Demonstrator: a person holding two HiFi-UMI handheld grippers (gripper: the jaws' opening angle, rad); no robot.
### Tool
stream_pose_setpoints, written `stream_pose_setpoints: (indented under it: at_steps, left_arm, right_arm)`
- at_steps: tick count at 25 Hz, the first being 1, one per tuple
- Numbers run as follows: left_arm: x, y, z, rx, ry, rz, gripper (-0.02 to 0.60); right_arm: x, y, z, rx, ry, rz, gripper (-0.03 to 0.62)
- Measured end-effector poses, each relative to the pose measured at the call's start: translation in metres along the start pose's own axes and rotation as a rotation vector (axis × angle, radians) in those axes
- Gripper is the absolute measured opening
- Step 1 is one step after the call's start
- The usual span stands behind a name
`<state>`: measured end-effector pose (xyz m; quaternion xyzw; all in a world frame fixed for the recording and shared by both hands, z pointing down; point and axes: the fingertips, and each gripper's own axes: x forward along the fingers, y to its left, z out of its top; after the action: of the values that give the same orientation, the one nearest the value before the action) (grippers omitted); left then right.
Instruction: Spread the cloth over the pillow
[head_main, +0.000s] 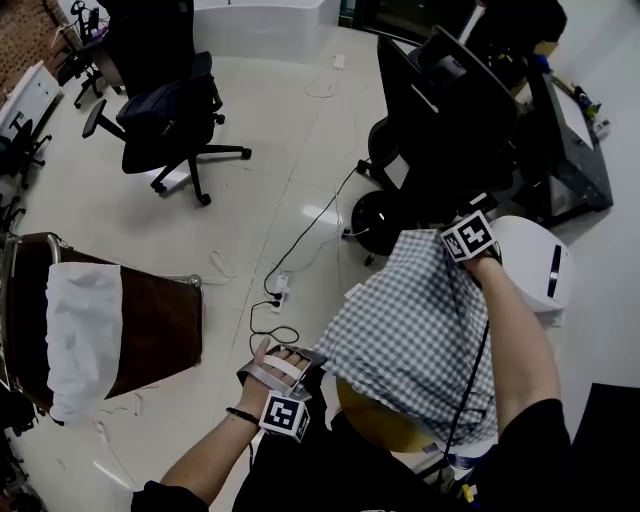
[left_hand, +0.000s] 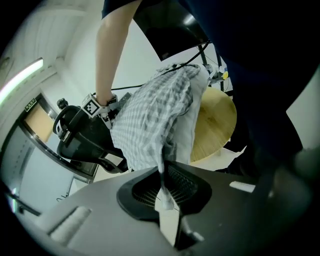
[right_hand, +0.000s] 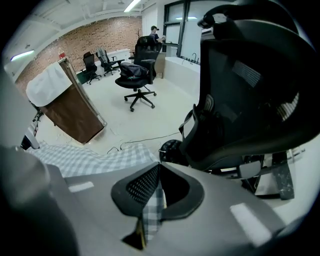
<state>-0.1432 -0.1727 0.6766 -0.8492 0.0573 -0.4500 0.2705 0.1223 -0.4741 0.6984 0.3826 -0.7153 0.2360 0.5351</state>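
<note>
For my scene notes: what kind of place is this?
Probably an open office or lab: a black wheeled office chair, a red brick back wall, a white power strip on the pale glossy floor.

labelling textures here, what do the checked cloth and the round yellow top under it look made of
Checked cloth: thin woven fabric, matte; it drapes and folds softly. Round yellow top: probably light wood, smooth with faint grain; laminate possible.

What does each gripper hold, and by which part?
Both hold the cloth: the left gripper pinches its near-left corner, the right gripper its far-right corner.
</note>
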Motion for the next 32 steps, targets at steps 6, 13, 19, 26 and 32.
stream_pose_setpoints:
  at_steps: [6,13,19,26,32]
  left_arm:
    - [-0.026,0.023,-0.013,0.063,0.030,0.033,0.000]
    - [-0.013,-0.017,-0.028,0.074,0.070,-0.144,0.000]
    - [-0.018,-0.003,-0.031,0.022,0.033,-0.118,0.125]
    - [-0.045,0.045,0.022,0.098,-0.087,-0.067,0.156]
    - [-0.063,0.039,0.109,0.159,-0.182,-0.142,0.156]
  right_arm:
    - [-0.007,-0.005,0.014,0.002,-0.036,-0.024,0.012]
    - [0.016,0.019,-0.004,0.015,-0.015,0.035,0.026]
    - [-0.031,0.014,0.027,0.036,-0.214,-0.016,0.140]
    - [-0.183,0.018,0.020,0.026,-0.475,-0.096,0.147]
    - [-0.313,0.032,-0.064,0.059,-0.616,-0.196,0.147]
